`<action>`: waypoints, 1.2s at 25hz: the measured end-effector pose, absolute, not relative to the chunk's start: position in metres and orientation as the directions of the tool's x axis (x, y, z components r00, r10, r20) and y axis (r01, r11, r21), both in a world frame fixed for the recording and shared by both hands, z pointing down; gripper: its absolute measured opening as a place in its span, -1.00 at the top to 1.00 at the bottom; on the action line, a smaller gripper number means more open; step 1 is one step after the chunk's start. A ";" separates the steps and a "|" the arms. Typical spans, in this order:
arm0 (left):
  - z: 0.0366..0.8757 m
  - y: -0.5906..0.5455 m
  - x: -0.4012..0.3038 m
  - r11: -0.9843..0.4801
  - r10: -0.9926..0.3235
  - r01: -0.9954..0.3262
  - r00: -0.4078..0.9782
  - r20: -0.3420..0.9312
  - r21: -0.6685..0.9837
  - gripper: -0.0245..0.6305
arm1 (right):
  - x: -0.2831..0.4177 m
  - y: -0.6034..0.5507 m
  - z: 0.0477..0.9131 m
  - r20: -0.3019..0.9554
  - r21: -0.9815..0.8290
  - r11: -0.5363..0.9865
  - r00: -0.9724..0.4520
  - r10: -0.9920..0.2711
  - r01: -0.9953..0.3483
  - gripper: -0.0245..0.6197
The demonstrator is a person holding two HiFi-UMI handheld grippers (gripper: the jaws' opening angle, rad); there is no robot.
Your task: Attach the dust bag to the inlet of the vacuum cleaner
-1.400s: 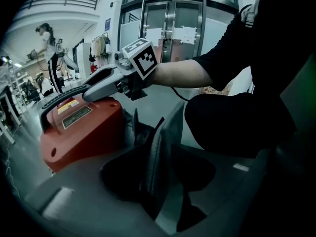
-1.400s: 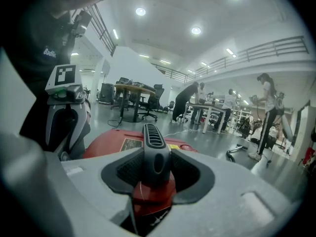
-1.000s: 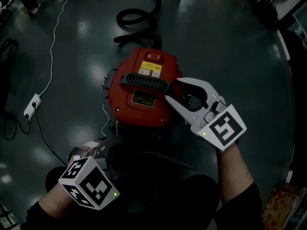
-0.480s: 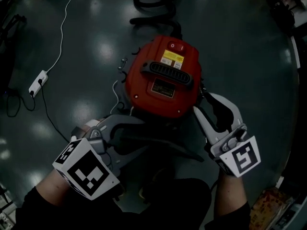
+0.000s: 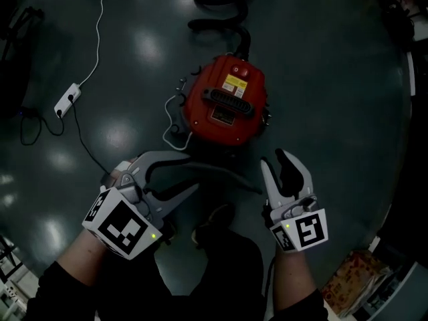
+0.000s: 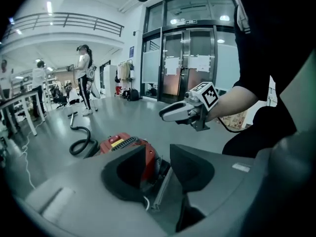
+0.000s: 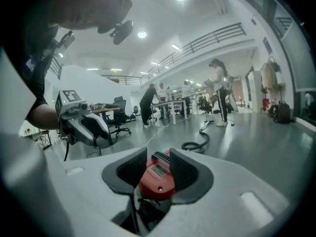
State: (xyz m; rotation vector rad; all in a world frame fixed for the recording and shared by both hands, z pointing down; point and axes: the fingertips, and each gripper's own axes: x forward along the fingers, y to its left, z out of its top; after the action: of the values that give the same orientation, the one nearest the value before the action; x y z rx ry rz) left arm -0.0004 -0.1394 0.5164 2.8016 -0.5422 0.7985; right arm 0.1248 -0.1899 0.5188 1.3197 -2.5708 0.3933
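The red vacuum cleaner [image 5: 224,102] is sitting upright on the dark glossy floor [image 5: 334,79], with its black hose [image 5: 221,5] coiling away on the far side. A white power strip [image 5: 69,99] is lying well to the left. Both grippers are hovering on the near side of the vacuum cleaner, clear of it. The left gripper [image 5: 217,184] is gaping wide, its jaws having just been closing a little, with nothing between them. The right gripper [image 5: 275,162] is likewise standing wide open and empty, its jaws also having just been closing slightly
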 end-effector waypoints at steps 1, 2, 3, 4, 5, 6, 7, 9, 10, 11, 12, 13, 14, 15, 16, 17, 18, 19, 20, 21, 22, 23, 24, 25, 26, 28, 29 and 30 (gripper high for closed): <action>0.507 -0.140 -0.005 -0.908 -0.308 -0.413 0.780 0.544 0.079 0.44 | 0.125 -0.183 0.513 0.341 -0.146 0.551 -0.565 -0.751 -0.821 0.47; 0.495 -0.140 -0.008 -0.897 -0.321 -0.433 0.774 0.546 0.086 0.44 | 0.124 -0.174 0.505 0.359 -0.157 0.549 -0.565 -0.743 -0.821 0.48; 0.481 -0.140 -0.010 -0.889 -0.335 -0.449 0.769 0.544 0.088 0.44 | 0.123 -0.166 0.496 0.373 -0.169 0.548 -0.568 -0.734 -0.819 0.47; 0.464 -0.140 -0.010 -0.882 -0.348 -0.463 0.766 0.540 0.087 0.44 | 0.121 -0.157 0.485 0.385 -0.182 0.547 -0.571 -0.725 -0.817 0.47; 0.447 -0.137 -0.010 -0.876 -0.359 -0.474 0.765 0.535 0.089 0.44 | 0.119 -0.147 0.473 0.396 -0.198 0.546 -0.575 -0.716 -0.814 0.47; 0.430 -0.133 -0.009 -0.871 -0.364 -0.482 0.763 0.534 0.096 0.44 | 0.117 -0.137 0.460 0.407 -0.215 0.544 -0.581 -0.705 -0.811 0.47; 0.413 -0.126 -0.008 -0.868 -0.362 -0.486 0.761 0.539 0.103 0.44 | 0.115 -0.126 0.446 0.416 -0.231 0.543 -0.587 -0.694 -0.807 0.48; 0.380 -0.112 -0.006 -0.863 -0.357 -0.492 0.753 0.554 0.113 0.44 | 0.111 -0.106 0.415 0.424 -0.260 0.550 -0.606 -0.673 -0.794 0.48; 0.363 -0.106 -0.004 -0.861 -0.356 -0.496 0.746 0.562 0.112 0.44 | 0.109 -0.098 0.399 0.421 -0.269 0.559 -0.618 -0.664 -0.784 0.47; 0.345 -0.102 -0.003 -0.860 -0.359 -0.500 0.740 0.569 0.107 0.44 | 0.108 -0.092 0.382 0.416 -0.272 0.571 -0.630 -0.656 -0.774 0.47; 0.327 -0.097 -0.001 -0.859 -0.362 -0.502 0.733 0.576 0.098 0.44 | 0.107 -0.087 0.364 0.411 -0.270 0.585 -0.641 -0.648 -0.765 0.47; 0.310 -0.091 0.001 -0.859 -0.368 -0.505 0.726 0.581 0.088 0.44 | 0.106 -0.082 0.348 0.409 -0.265 0.600 -0.652 -0.639 -0.755 0.47; 0.295 -0.085 0.003 -0.857 -0.375 -0.510 0.720 0.584 0.078 0.45 | 0.105 -0.075 0.335 0.406 -0.262 0.616 -0.664 -0.628 -0.743 0.47; 0.282 -0.079 0.005 -0.852 -0.385 -0.518 0.713 0.585 0.071 0.45 | 0.104 -0.069 0.323 0.402 -0.260 0.632 -0.677 -0.616 -0.730 0.47; 0.269 -0.074 0.007 -0.847 -0.398 -0.528 0.709 0.583 0.064 0.45 | 0.103 -0.063 0.313 0.397 -0.261 0.645 -0.689 -0.606 -0.718 0.47; 0.256 -0.070 0.009 -0.841 -0.413 -0.538 0.707 0.574 0.059 0.45 | 0.104 -0.058 0.305 0.391 -0.264 0.653 -0.698 -0.600 -0.710 0.47; 0.242 -0.067 0.011 -0.835 -0.429 -0.547 0.709 0.559 0.053 0.45 | 0.104 -0.053 0.298 0.385 -0.268 0.655 -0.702 -0.600 -0.706 0.47; 0.228 -0.064 0.013 -0.831 -0.443 -0.554 0.713 0.544 0.048 0.45 | 0.105 -0.051 0.291 0.379 -0.272 0.652 -0.701 -0.604 -0.708 0.47; 0.217 -0.060 0.013 -0.829 -0.453 -0.557 0.716 0.531 0.043 0.45 | 0.105 -0.049 0.283 0.373 -0.274 0.647 -0.699 -0.611 -0.712 0.47; 0.207 -0.055 0.013 -0.829 -0.458 -0.558 0.719 0.523 0.041 0.45 | 0.104 -0.047 0.274 0.366 -0.274 0.643 -0.696 -0.618 -0.715 0.48; 0.200 -0.049 0.013 -0.831 -0.458 -0.555 0.723 0.517 0.042 0.45 | 0.102 -0.044 0.265 0.360 -0.270 0.640 -0.691 -0.626 -0.720 0.47; 0.194 -0.042 0.011 -0.834 -0.455 -0.551 0.728 0.513 0.043 0.45 | 0.100 -0.042 0.256 0.360 -0.260 0.636 -0.684 -0.635 -0.727 0.47; 0.188 -0.036 0.009 -0.837 -0.451 -0.545 0.733 0.510 0.043 0.45 | 0.097 -0.039 0.248 0.363 -0.249 0.632 -0.675 -0.642 -0.734 0.47; 0.183 -0.031 0.005 -0.841 -0.447 -0.539 0.738 0.506 0.043 0.45 | 0.094 -0.035 0.241 0.367 -0.240 0.629 -0.669 -0.647 -0.739 0.47; 0.178 -0.026 0.001 -0.845 -0.444 -0.533 0.744 0.499 0.043 0.45 | 0.090 -0.030 0.236 0.370 -0.234 0.626 -0.663 -0.651 -0.744 0.47; 0.169 -0.016 -0.010 -0.854 -0.437 -0.518 0.761 0.480 0.043 0.45 | 0.081 -0.019 0.228 0.378 -0.228 0.607 -0.643 -0.665 -0.762 0.47; 0.165 -0.009 -0.017 -0.860 -0.432 -0.509 0.770 0.468 0.042 0.46 | 0.076 -0.013 0.224 0.382 -0.225 0.592 -0.629 -0.677 -0.774 0.47; 0.162 -0.002 -0.025 -0.866 -0.427 -0.498 0.780 0.458 0.042 0.46 | 0.069 -0.007 0.221 0.385 -0.222 0.576 -0.614 -0.690 -0.787 0.47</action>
State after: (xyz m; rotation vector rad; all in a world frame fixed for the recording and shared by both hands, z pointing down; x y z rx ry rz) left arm -0.0252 -0.0022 0.1619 2.8110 -0.7358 0.6650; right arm 0.0694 -0.0068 0.2206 1.2216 -2.5534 0.5472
